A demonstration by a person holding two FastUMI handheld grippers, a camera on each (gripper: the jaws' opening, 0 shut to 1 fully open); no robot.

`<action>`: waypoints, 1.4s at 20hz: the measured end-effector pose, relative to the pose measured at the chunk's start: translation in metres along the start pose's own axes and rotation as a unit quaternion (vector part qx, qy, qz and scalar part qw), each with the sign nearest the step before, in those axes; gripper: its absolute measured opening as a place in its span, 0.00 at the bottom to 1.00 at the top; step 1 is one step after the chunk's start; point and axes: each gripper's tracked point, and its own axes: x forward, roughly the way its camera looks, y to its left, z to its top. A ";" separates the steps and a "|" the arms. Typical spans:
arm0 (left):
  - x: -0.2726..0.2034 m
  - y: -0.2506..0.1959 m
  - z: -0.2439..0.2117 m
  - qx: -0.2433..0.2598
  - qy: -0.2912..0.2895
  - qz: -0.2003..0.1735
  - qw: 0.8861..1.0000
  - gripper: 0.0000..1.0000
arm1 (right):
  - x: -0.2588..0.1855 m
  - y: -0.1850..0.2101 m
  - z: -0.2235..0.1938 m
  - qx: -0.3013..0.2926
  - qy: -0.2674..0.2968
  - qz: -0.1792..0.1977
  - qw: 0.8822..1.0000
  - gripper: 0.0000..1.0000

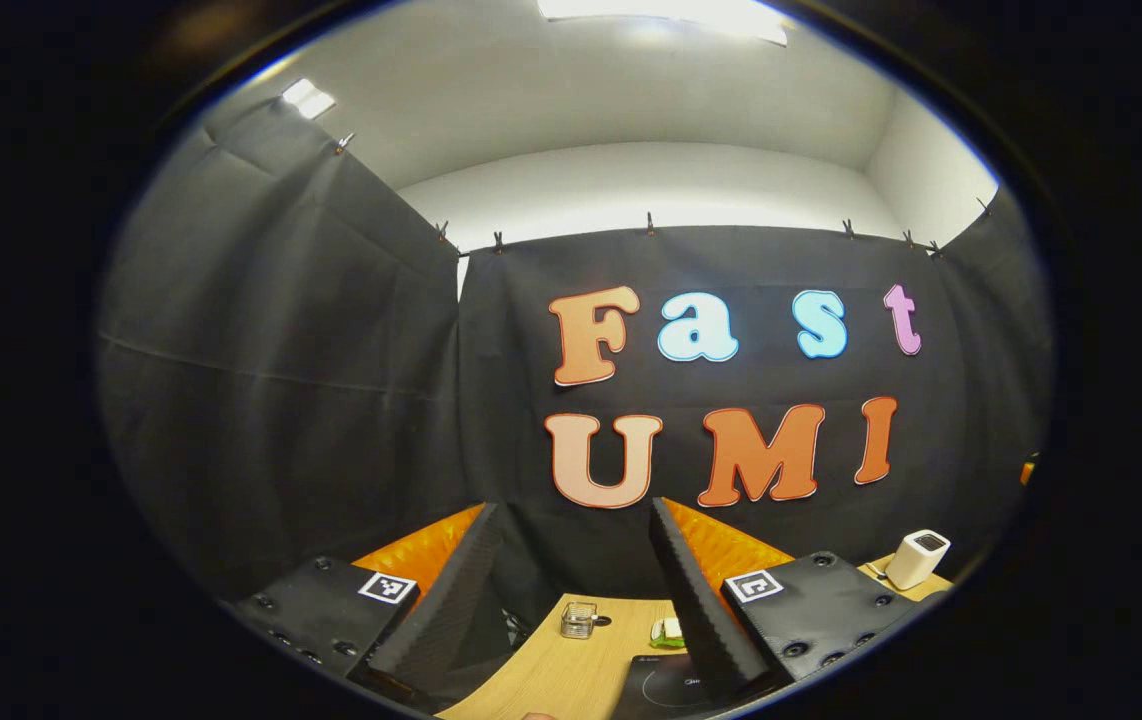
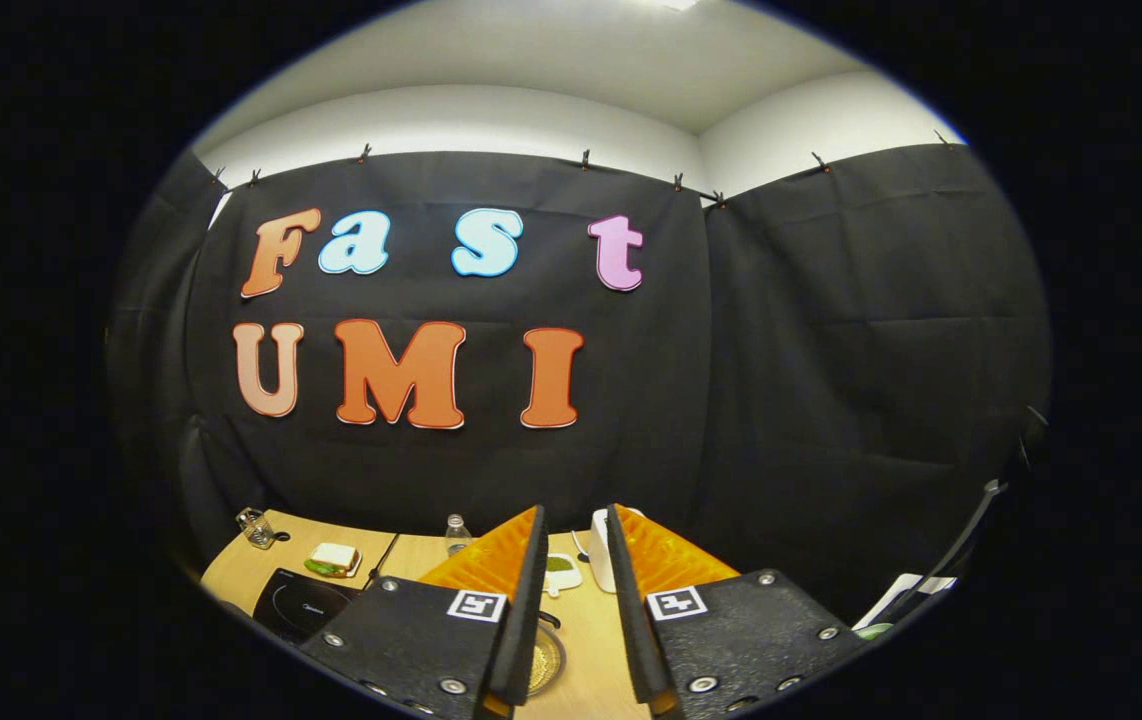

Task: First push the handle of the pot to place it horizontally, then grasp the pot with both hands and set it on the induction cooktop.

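Holding both grippers high, left gripper wide, right gripper narrow, we start; the cooktop lies near the table's left edge; we must lower to find the pot's handle.

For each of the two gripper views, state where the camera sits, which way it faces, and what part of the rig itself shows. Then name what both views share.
Left gripper view: rides on the left gripper, held above the wooden table, facing the booth's back wall; its own two fingers, spread apart, show at the bottom.
Right gripper view: rides on the right gripper, also raised and facing that wall; its fingers stand close together with a narrow gap.
Shared: the table, the induction cooktop, the small glass jar and the white box-shaped device.
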 end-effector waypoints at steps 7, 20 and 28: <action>0.003 0.007 -0.009 0.001 0.004 0.009 1.000 0.96 | 0.010 0.023 -0.048 -0.023 0.056 0.037 0.998 0.05; 0.004 0.015 -0.027 0.011 0.025 0.016 1.000 0.97 | 0.009 0.078 -0.204 -0.065 0.244 0.106 0.962 0.00; 0.000 0.027 -0.034 0.017 0.035 0.029 0.999 0.97 | -0.014 0.111 -0.300 -0.069 0.346 0.147 0.924 0.00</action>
